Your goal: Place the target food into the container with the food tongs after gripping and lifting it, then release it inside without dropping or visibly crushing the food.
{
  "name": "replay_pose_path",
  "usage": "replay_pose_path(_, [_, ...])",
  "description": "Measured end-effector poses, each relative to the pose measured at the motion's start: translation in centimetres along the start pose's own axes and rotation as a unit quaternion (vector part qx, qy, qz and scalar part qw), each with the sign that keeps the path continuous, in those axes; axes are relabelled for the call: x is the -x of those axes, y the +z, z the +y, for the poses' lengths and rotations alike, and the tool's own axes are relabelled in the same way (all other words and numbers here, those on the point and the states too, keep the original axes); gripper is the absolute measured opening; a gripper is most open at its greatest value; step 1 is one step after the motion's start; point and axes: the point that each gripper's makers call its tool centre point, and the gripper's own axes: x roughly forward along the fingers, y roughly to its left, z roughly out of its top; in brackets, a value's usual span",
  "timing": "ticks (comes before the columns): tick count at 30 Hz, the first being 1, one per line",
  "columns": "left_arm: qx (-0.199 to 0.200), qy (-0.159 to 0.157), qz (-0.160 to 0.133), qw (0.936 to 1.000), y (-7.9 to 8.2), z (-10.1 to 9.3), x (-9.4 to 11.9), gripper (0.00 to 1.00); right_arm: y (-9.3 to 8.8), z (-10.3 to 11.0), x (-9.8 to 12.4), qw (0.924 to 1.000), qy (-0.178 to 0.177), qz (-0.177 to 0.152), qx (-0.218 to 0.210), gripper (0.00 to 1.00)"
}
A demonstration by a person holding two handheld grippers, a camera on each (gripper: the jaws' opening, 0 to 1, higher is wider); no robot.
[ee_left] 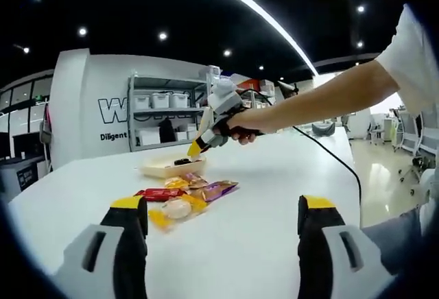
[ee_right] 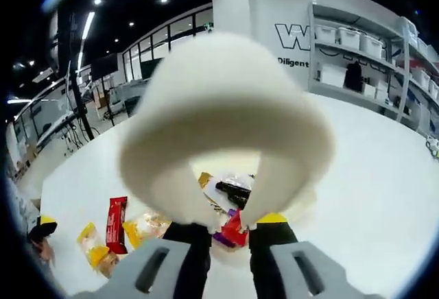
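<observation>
My right gripper (ee_right: 233, 225) is shut on white food tongs (ee_right: 226, 100), whose broad bent band arches up in front of the camera. Under the arch lie a dark item (ee_right: 235, 193) and a red packet (ee_right: 235, 232); whether the tongs hold anything I cannot tell. In the left gripper view a hand holds the right gripper (ee_left: 214, 129) just above a shallow beige container (ee_left: 163, 169) with something dark in it. Snack packets (ee_left: 185, 196) lie in a small heap in front of the container. My left gripper (ee_left: 223, 206) stands open, wide apart, near the heap, with nothing in it.
A long white table (ee_left: 274, 175) carries everything. A red packet (ee_right: 116, 223) and yellow packets (ee_right: 96, 247) lie at the left of the right gripper view. A black cable (ee_left: 336, 158) runs along the table under the person's arm (ee_left: 322, 97). Shelving with white bins (ee_left: 164, 110) stands behind.
</observation>
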Motion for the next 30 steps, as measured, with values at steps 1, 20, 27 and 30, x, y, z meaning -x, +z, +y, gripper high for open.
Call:
replay_pose_path(1, [0.001, 0.0, 0.001, 1.0, 0.0, 0.0, 0.0, 0.89, -0.1, -0.1, 0.0, 1.0, -0.002, 0.002, 0.005, 0.14])
replay_pose_path(20, [-0.005, -0.003, 0.007, 1.0, -0.3, -0.2, -0.2, 0.86, -0.4, -0.9, -0.9, 0.9998, -0.014, 0.001, 0.013, 0.14])
replay_pose_path(27, [-0.007, -0.005, 0.008, 0.9999, -0.3, -0.5, -0.2, 0.85, 0.3, 0.0, 1.0, 0.9999, 0.001, -0.016, -0.003, 0.15])
replay_pose_path(30, [-0.009, -0.004, 0.008, 0.9999, -0.3, -0.5, -0.2, 0.85, 0.5, 1.2, 2.1, 0.9993, 0.021, -0.026, -0.019, 0.15])
